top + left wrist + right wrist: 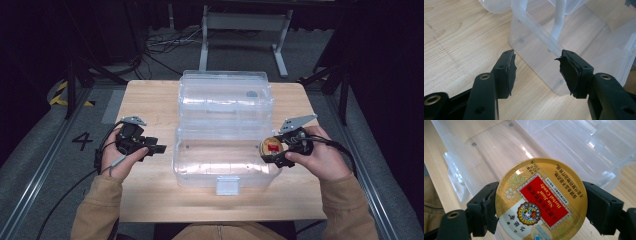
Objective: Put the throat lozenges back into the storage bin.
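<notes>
so the round gold candy tin is pinched flat-side-up in the right gripper, one black jaw on each side of its rim. it's got a red label in the middle that reads "nin jiom herbal candy", upside down from the right gripper view. from the high view the tin sits right at the right-hand edge of the clear plastic box, over the front part of it, near the corner closest to the person's right hand. can't tell if it's touching the plastic or just hovering above it.

the box is a see-through storage thing lying open, lid part flipped back toward the far side of the table, with a little latch tab at the front edge. looks like there's something small and grey in the far half.

the left gripper is just beside the left wall of the box, holding nothing, jaws spread wide apart. in the left gripper view you see the box corner between the worn black pads, with a gap on both sides.

table is light wood grain, smallish. the room around it is dark, grey floor, cables lying behind the table, a grey metal frame further back, yellow-black tape on the left and a "4" marked on the floor. person's wearing tan sleeves.
</notes>
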Available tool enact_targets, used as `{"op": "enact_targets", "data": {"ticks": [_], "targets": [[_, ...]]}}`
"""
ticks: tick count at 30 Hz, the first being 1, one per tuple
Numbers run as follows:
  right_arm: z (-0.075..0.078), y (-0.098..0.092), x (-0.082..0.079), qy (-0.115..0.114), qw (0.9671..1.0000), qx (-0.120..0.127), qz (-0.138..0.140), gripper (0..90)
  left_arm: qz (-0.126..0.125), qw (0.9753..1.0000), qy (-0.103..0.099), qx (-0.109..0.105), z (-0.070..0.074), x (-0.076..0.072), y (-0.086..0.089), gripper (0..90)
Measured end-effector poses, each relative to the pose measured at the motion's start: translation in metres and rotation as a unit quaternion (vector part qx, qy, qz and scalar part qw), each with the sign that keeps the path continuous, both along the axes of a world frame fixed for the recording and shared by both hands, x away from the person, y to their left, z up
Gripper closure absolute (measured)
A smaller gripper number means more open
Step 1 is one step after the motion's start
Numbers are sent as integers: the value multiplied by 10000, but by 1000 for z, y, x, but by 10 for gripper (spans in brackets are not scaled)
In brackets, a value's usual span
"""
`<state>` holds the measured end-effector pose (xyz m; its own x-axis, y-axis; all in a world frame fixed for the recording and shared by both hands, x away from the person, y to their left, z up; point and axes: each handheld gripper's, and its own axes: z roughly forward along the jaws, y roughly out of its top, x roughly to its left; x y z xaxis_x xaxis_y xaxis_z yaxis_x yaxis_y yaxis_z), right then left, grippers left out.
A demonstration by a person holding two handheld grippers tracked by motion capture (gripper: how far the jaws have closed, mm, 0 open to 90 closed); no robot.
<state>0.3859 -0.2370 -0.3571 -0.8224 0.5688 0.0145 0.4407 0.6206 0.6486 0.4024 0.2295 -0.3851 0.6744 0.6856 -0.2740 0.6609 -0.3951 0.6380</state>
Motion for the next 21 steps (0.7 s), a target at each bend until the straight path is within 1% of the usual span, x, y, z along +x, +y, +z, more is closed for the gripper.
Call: {"op": "enact_targets", "data": {"ticks": [3, 8, 10, 12, 15, 16, 17, 18, 19, 21], "targets": [[-1, 5, 1, 32, 10000, -20, 76, 200, 1, 10000, 13, 1, 0, 0, -1, 466], [-4, 12, 3, 87, 9999, -25, 121, 200, -1, 10000, 12, 12, -1, 0, -1, 466], [-6, 13, 4, 108, 9998, -72, 118, 200, -1, 10000, 13, 13, -1, 0, -1, 466], [-12, 16, 6, 164, 9995, -212, 171, 200, -14, 10000, 9, 35, -2, 1, -1, 466], [-16, 20, 8, 224, 9991, -272, 239, 200, -20, 10000, 21, 42, -2, 1, -1, 466], [-20, 23, 9, 288, 9989, -188, 315, 200, -24, 10000, 10, 48, -2, 1, -1, 466], [-20, 23, 9, 288, 9989, -188, 315, 200, -24, 10000, 10, 48, -2, 1, -1, 466], [-21, 24, 9, 322, 9987, -160, 371, 200, -12, 10000, 18, 34, -2, 1, -1, 466], [-23, 25, 10, 401, 9982, -162, 419, 200, -8, 10000, 33, 35, -2, 0, -1, 466], [-26, 27, 12, 413, 9975, -317, 485, 200, 18, 10000, 50, 51, -3, -1, 0, 466]]}}
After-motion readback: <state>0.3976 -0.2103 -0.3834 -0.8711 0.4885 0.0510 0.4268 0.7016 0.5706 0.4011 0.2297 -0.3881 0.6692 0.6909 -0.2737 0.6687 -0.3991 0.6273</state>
